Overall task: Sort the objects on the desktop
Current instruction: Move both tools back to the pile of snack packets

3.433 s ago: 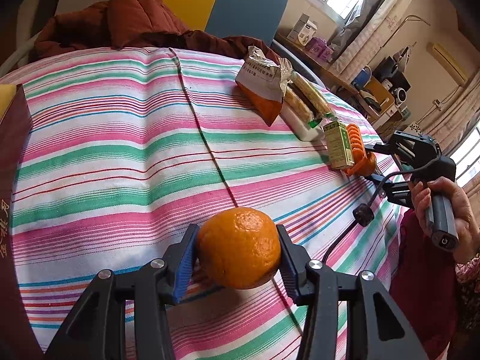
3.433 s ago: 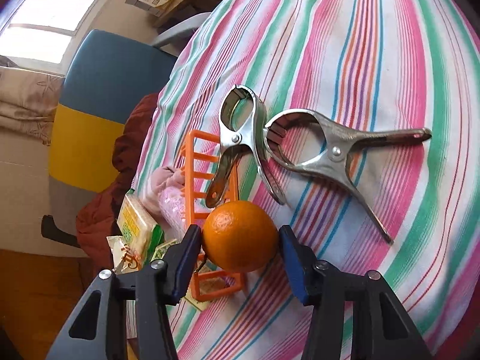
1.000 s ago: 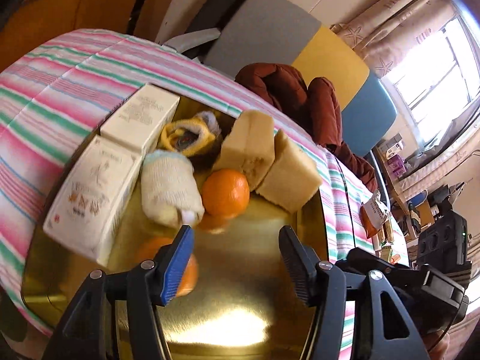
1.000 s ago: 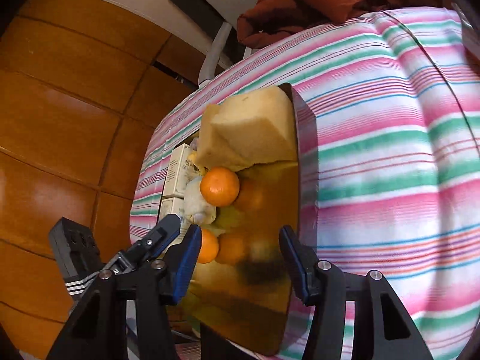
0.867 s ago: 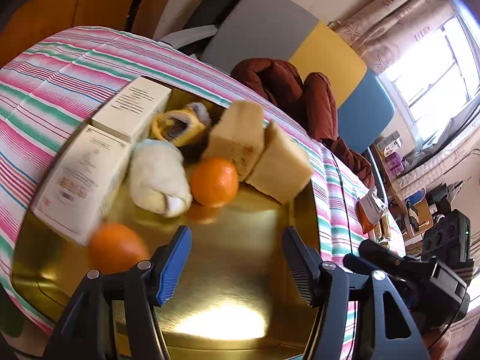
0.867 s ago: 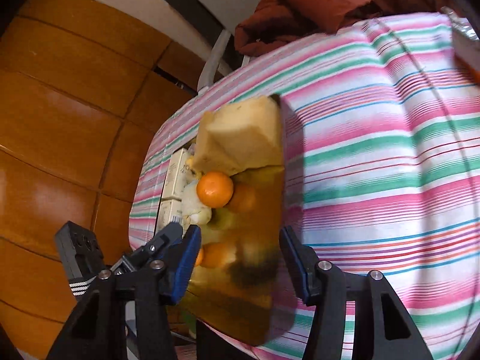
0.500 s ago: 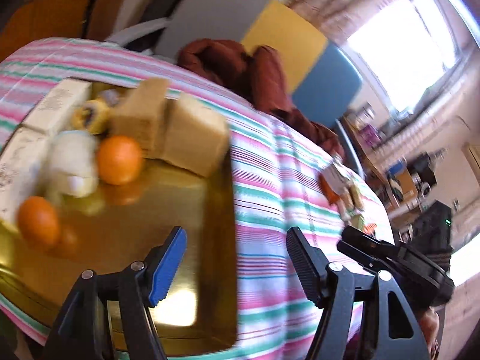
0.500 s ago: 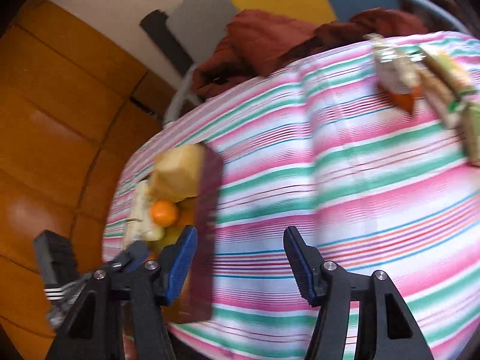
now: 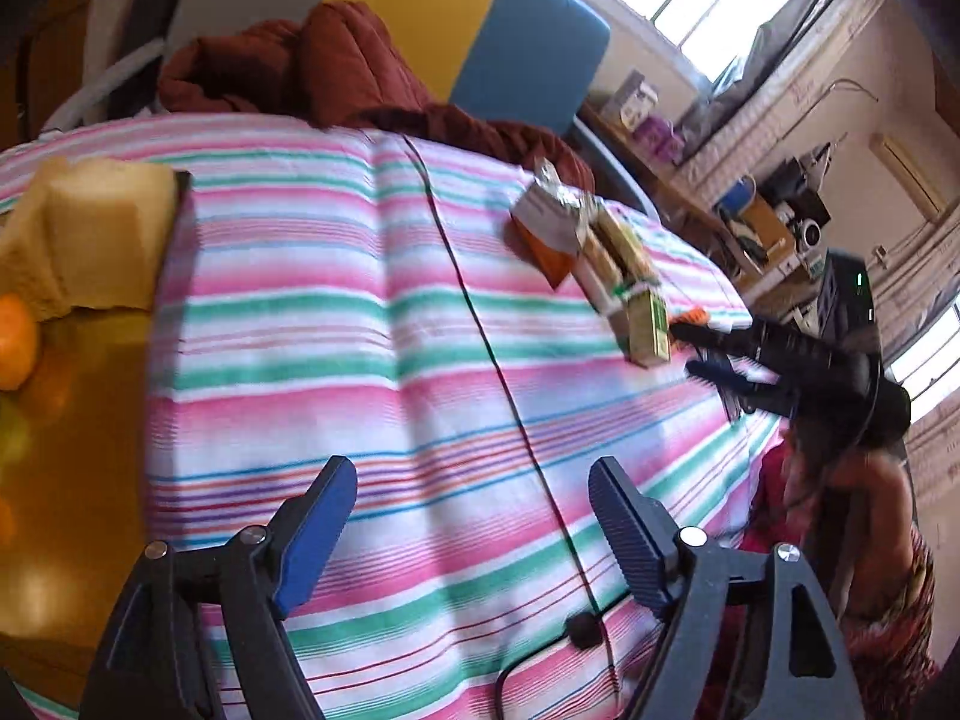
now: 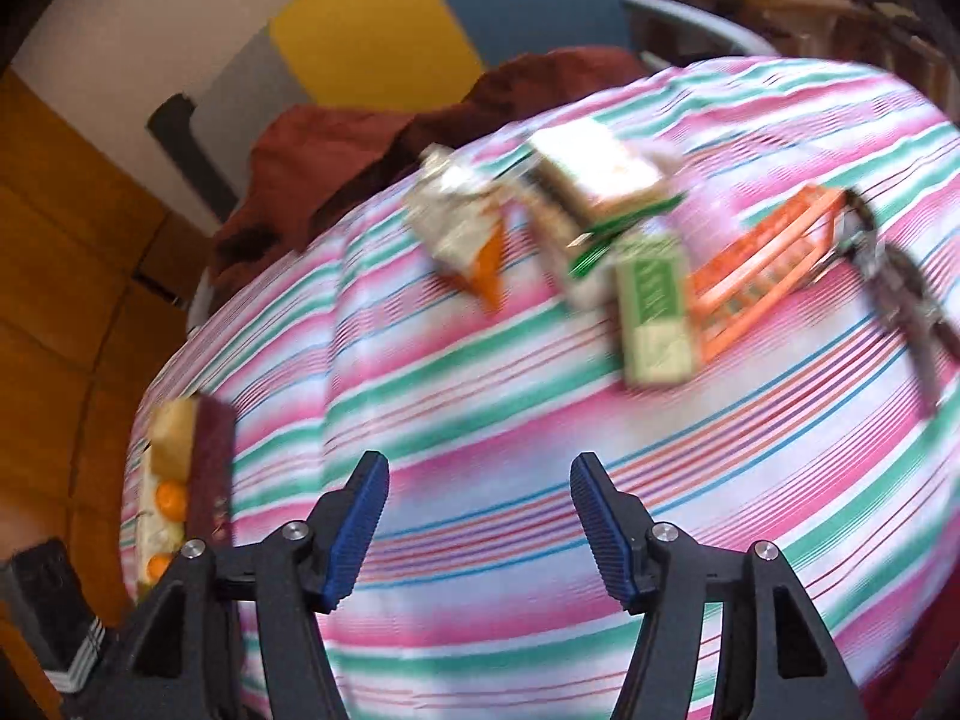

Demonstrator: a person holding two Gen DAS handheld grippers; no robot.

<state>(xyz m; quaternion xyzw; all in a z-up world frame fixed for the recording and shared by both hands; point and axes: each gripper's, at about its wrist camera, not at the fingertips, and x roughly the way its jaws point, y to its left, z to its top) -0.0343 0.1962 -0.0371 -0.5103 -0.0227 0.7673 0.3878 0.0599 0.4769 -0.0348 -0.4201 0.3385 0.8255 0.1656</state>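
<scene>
On the table (image 9: 372, 360), a tray (image 9: 72, 480) sits at the left edge holding sponge blocks (image 9: 90, 240) and an orange (image 9: 15, 339). Well apart, toward the far right, a snack packet (image 10: 462, 222), a small carton (image 10: 654, 306) and a rack (image 10: 762, 276) cluster together.

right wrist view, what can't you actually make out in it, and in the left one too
- Right wrist view: motion blur smears the print on the green box and the snack packets.
- Right wrist view: the metal clamps are blurred streaks past the orange rack.
- Left wrist view: the frame edge cuts off the gold tray and its orange.
- Left wrist view: the right gripper is blurred; its opening is unclear there.
</scene>
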